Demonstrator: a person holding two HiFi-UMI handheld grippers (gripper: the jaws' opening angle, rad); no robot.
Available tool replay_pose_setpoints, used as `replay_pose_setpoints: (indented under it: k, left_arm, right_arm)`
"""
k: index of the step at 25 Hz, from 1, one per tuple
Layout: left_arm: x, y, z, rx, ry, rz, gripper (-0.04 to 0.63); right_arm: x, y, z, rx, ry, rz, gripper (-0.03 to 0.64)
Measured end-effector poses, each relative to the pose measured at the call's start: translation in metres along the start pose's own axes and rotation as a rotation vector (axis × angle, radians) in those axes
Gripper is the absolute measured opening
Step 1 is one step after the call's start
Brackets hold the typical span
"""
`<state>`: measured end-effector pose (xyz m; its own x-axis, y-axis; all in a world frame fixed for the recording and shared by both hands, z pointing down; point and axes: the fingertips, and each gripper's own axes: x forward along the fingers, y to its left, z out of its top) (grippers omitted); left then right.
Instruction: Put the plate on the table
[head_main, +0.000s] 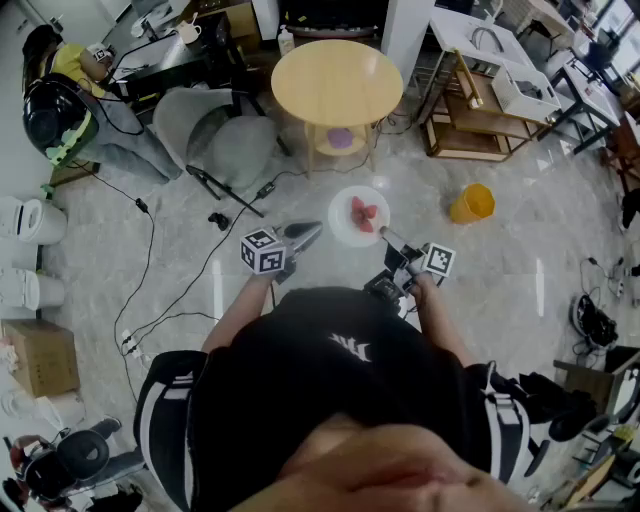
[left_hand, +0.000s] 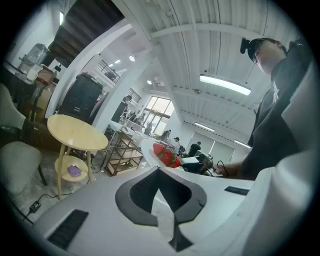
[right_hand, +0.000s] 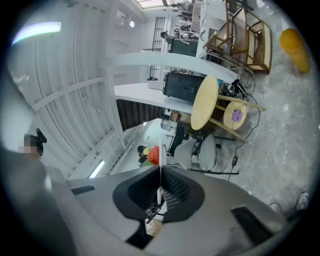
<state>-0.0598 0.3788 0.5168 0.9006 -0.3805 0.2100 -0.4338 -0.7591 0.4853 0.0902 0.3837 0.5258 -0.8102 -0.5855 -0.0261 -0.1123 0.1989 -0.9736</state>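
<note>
**Left gripper and right gripper clamp the plate short of the table**

Both pairs of jaws are closed on the plate's rim. In the left gripper view, the white rim runs down into the left gripper, whose jaws are pinched on it. In the right gripper view, the plate shows edge-on as a thin white line nipped by the right gripper.

The plate is held in the air over the floor, on the person's side of the table and clear of its top. The left gripper bites the rim at the plate's near left and the right gripper at its near right. Red strawberries lie on the plate.

A purple object sits on the table's lower shelf. A grey chair stands just left of the table, and a wooden rack stands to its right. An orange cup is on the floor, right of the table and near the plate.
</note>
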Motion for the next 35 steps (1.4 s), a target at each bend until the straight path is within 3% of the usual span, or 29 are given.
replay_pose_setpoints:
  k: [4,9,14,18,35]
  left_arm:
    - [0.025,0.013,0.015,0.032,0.003,-0.001,0.002]
    - [0.016,0.016,0.021,0.035,0.005,0.002,0.002]
    - [0.017,0.022,0.025,0.038,-0.028,0.058,0.002]
    - [0.02,0.011,0.011,0.023,-0.024,0.052,0.002]
    - [0.038,0.022,0.001,0.002,-0.003,0.108,0.002]
  right_arm:
    - [-0.013,-0.005,0.022,-0.038,-0.053,-0.03,0.011]
    - [-0.014,-0.017,0.023,-0.09,-0.048,-0.079,0.011]
    - [-0.013,-0.017,0.031,-0.041,-0.075,-0.04,0.011]
    - [-0.012,-0.02,0.019,0.004,-0.073,-0.023,0.012]
    - [-0.007,-0.044,0.041,-0.038,-0.049,-0.079,0.013]
